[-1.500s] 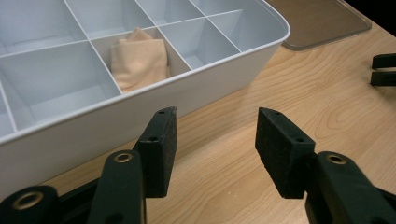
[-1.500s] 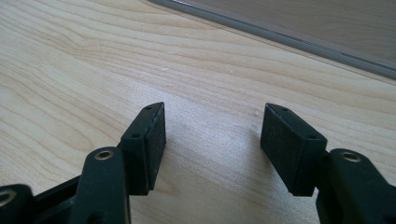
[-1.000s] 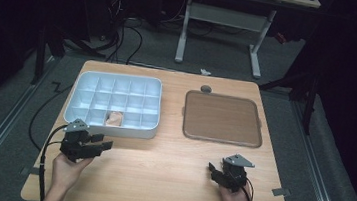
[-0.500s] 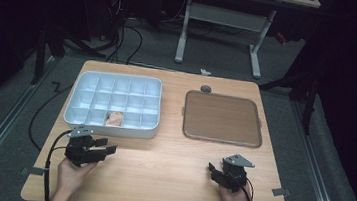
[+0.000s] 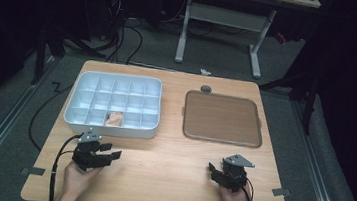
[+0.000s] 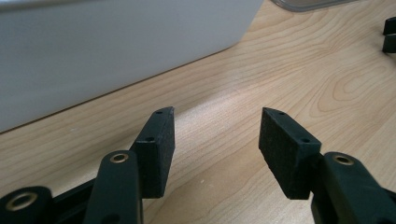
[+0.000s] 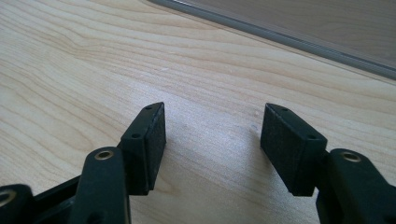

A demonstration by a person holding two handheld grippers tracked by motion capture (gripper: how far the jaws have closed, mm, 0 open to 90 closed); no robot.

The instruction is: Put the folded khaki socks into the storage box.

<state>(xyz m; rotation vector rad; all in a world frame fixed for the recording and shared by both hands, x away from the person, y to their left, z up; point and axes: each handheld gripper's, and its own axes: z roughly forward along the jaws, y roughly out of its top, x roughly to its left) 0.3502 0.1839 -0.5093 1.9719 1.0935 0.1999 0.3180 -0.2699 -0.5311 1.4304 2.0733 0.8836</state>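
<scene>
High view: both tongs rest low on the table (image 5: pixel 168 180), left tongs (image 5: pixel 113 153) and right tongs (image 5: pixel 212 171) spread, holding nothing. 1 small tan thing (image 5: pixel 113 119) sits in the white tray (image 5: pixel 113 130). Next, I think, left tongs reach in.

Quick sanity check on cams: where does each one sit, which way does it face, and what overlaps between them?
High view: above the person's side, looking forward and down on the wooden table, divided bin and brown tray; both hands, left gripper and right gripper show.
Left gripper view: on the left gripper, looking low along its open jaws at the bin's white wall.
Right gripper view: on the right gripper, jaws open, facing the tray's edge.
Shared: all three show the tabletop.
</scene>
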